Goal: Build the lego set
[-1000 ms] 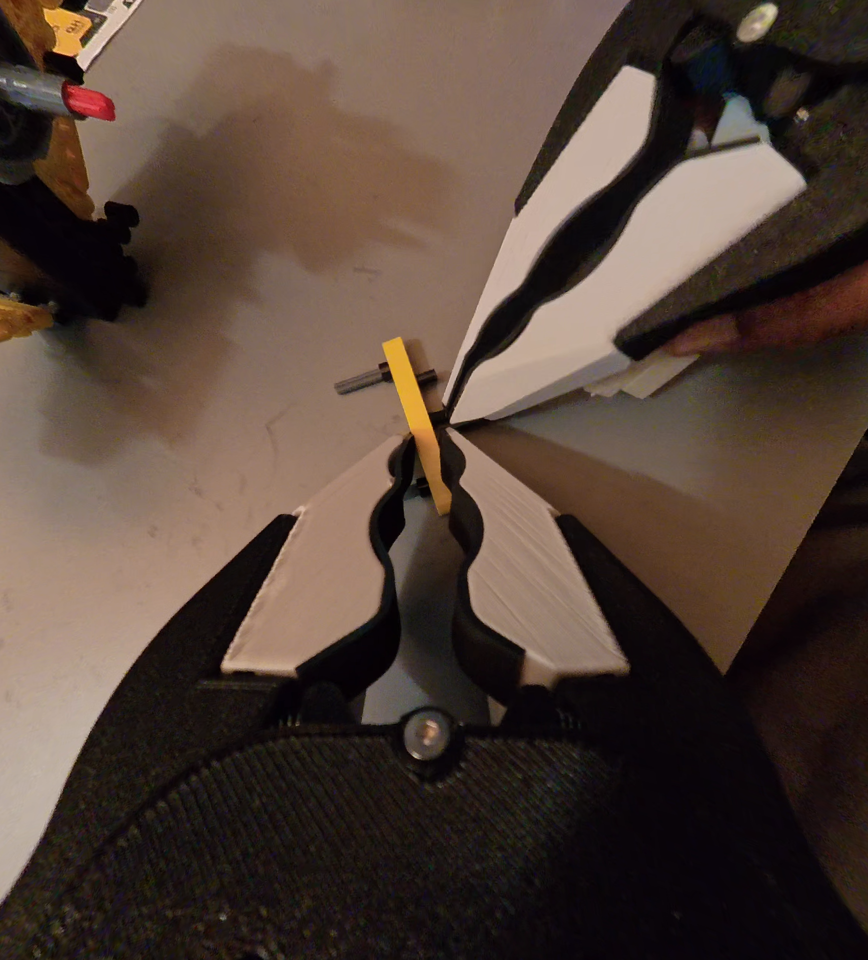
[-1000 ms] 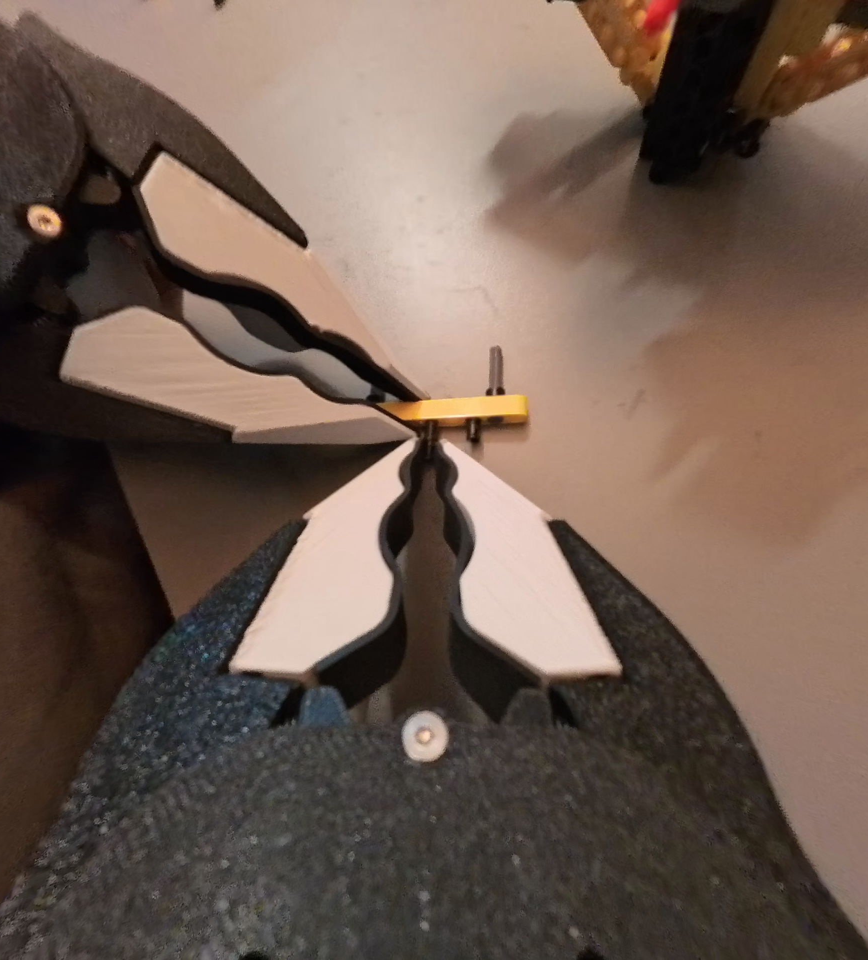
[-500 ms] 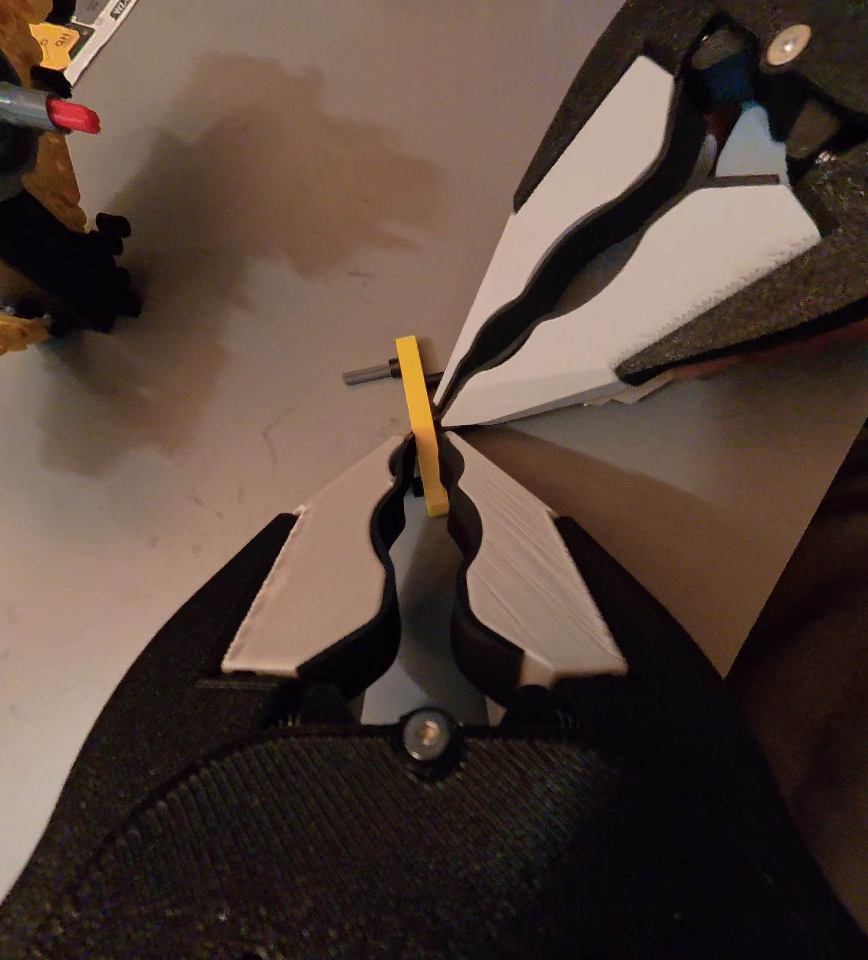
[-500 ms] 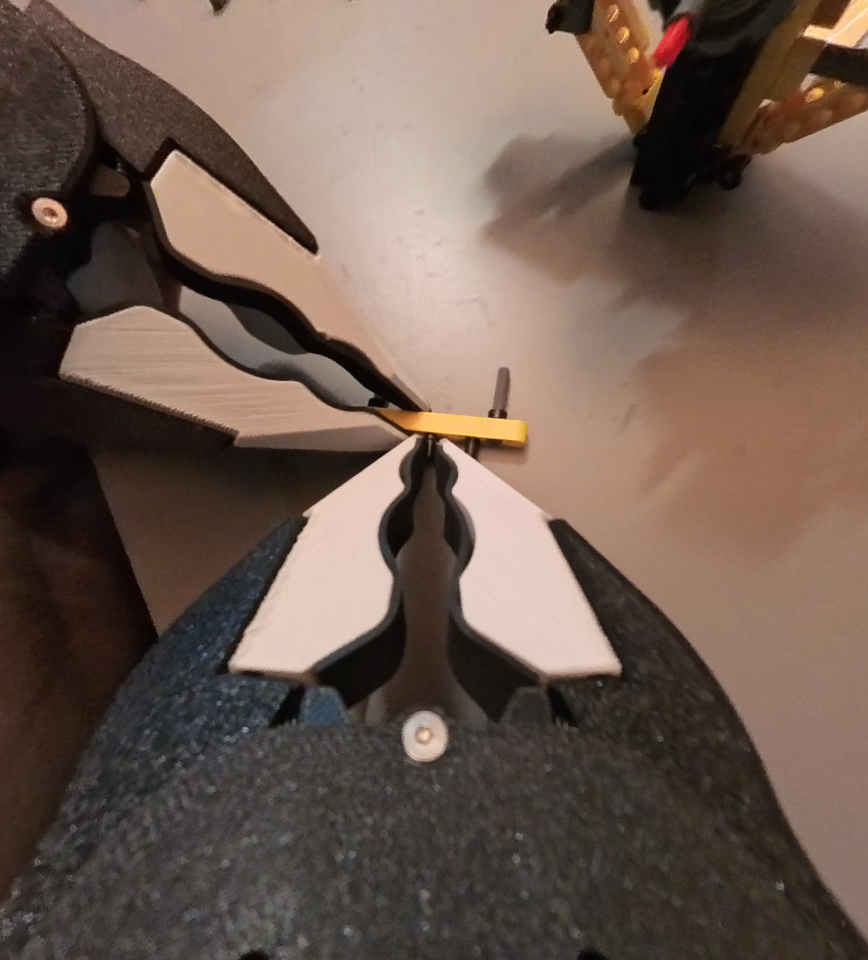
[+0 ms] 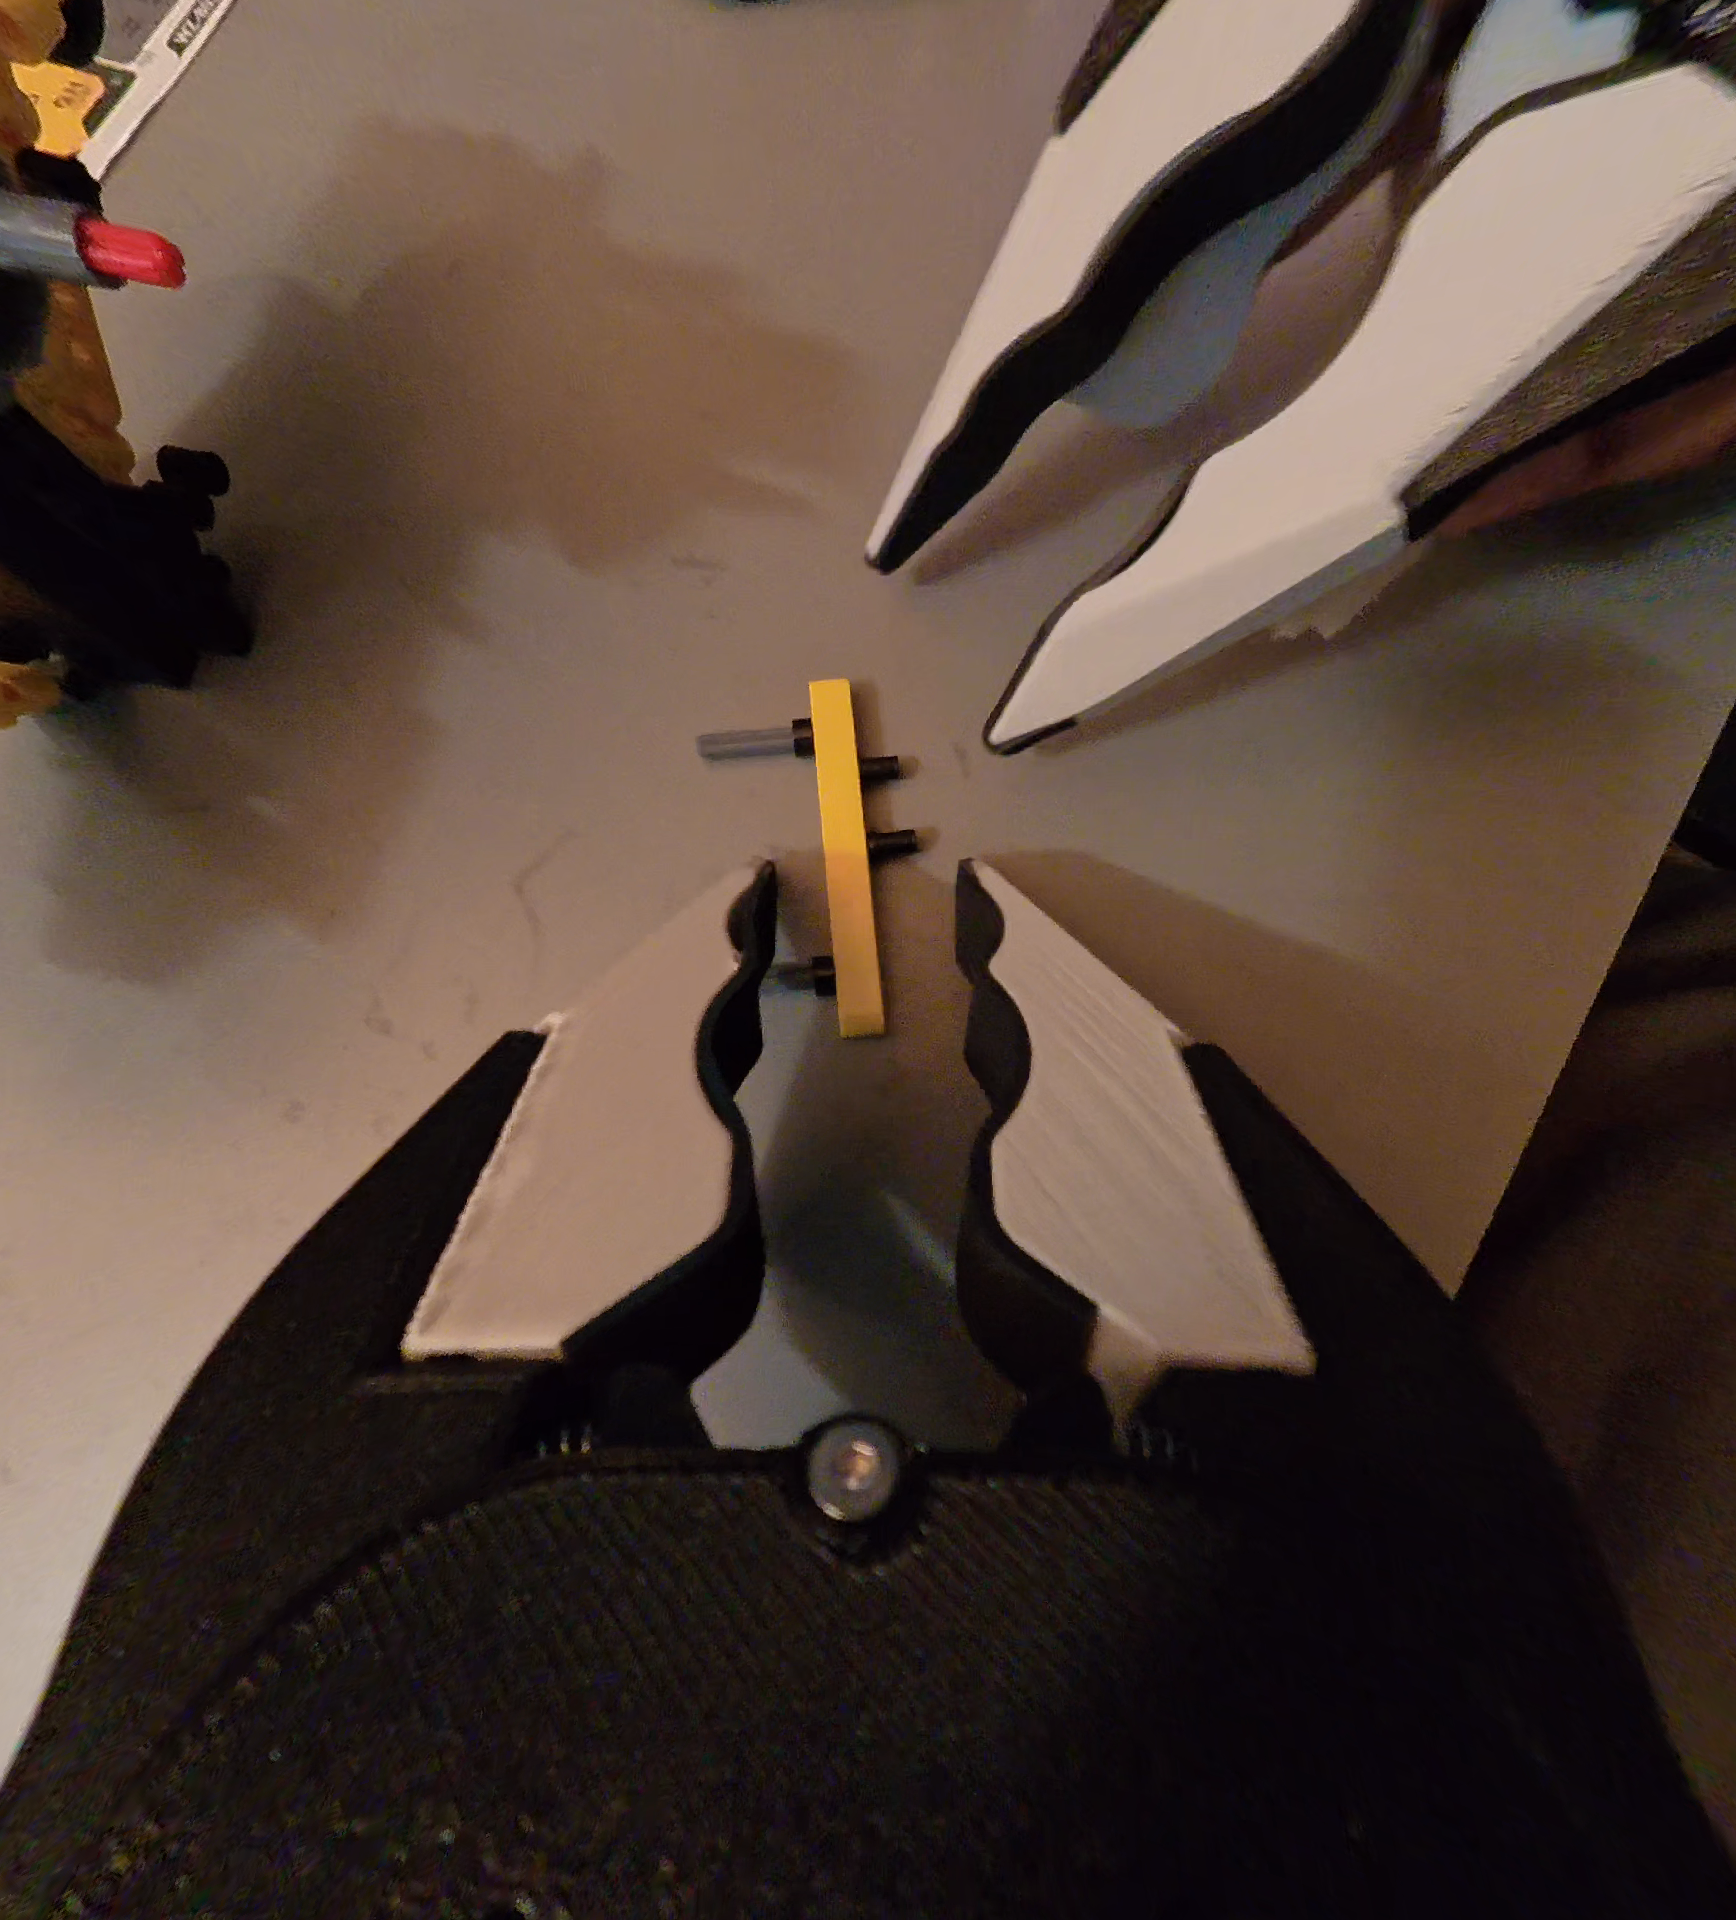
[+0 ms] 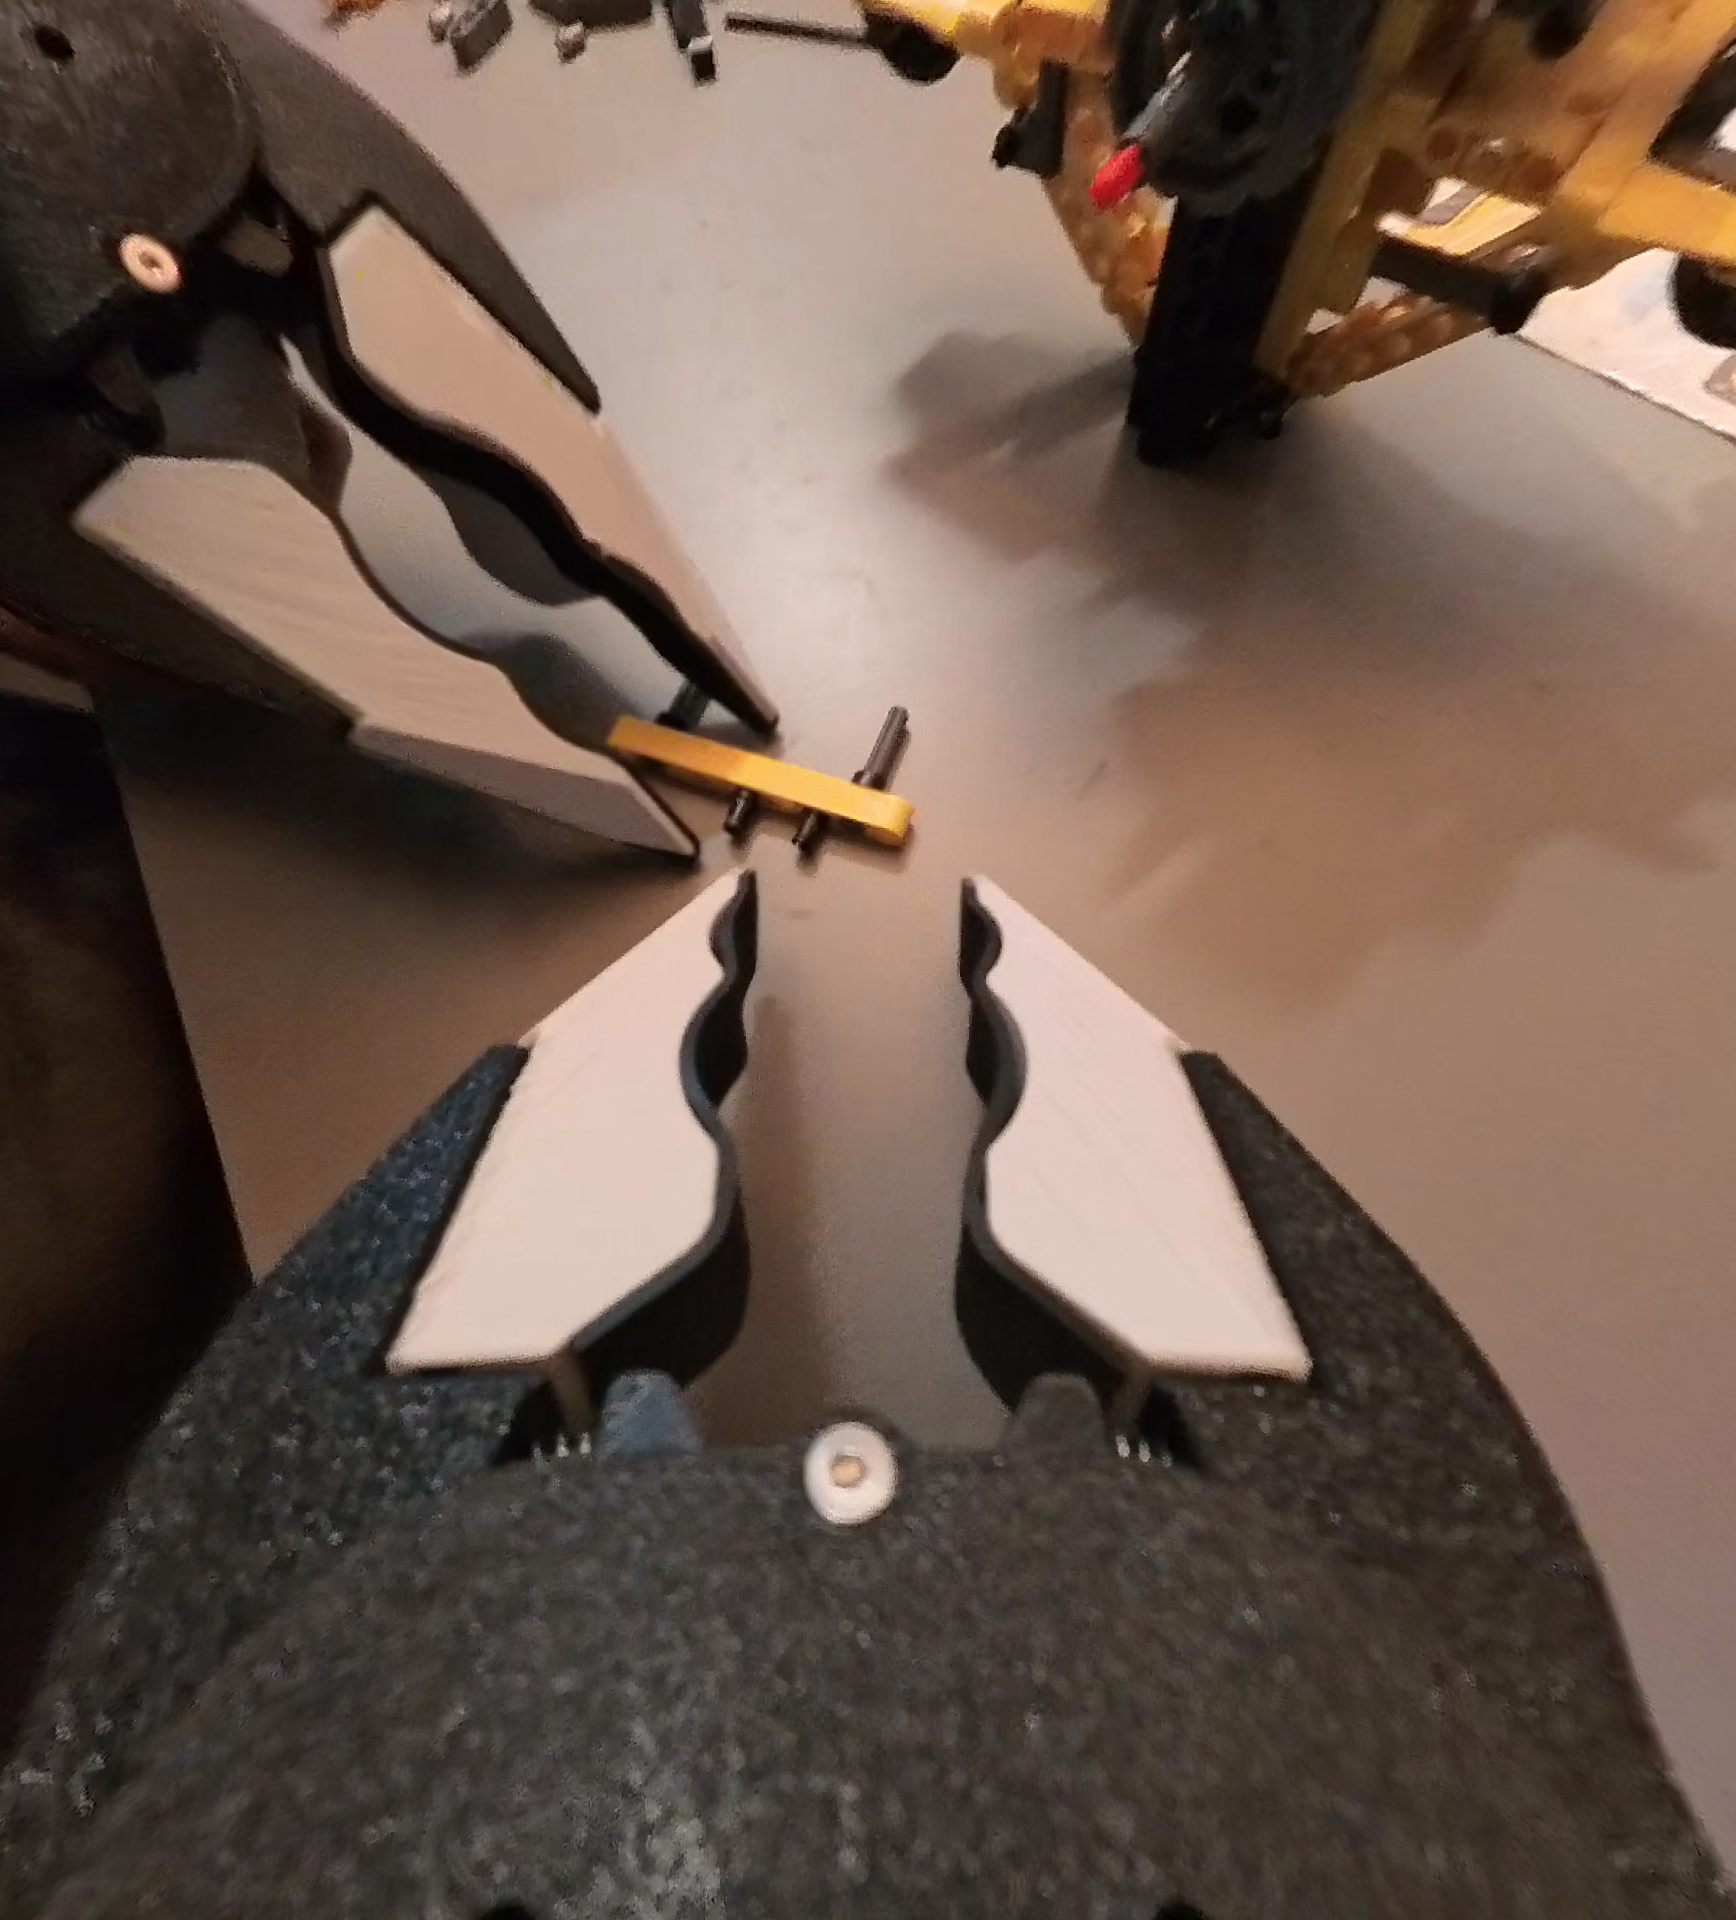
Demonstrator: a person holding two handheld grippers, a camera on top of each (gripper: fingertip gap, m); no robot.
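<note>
A thin yellow beam (image 5: 843, 862) with black pins and a grey axle (image 5: 744, 742) lies on the grey table (image 5: 428, 1039). My left gripper (image 5: 864, 883) is open, its fingers on either side of the beam's near end without gripping it. My right gripper (image 6: 856, 894) is open and empty, just short of the beam (image 6: 770, 777). In the left wrist view the right gripper (image 5: 937, 655) shows open to the right of the beam. In the right wrist view the left gripper (image 6: 729, 784) shows open around the beam's left end.
A yellow and black brick-built vehicle model (image 6: 1363, 187) with a red-tipped pin (image 5: 126, 255) stands on the table, left in the left wrist view. Printed paper (image 6: 1674, 364) lies under it. Small loose parts (image 6: 573, 21) lie at the far edge. The table edge (image 5: 1622, 935) runs close on the right. Some 5 centimetres of space lies between my two pairs of fingers.
Both grippers were shut on the yellow beam and its pins; both have opened and let go. The beam now lies on the table, and the right gripper has pulled back.
</note>
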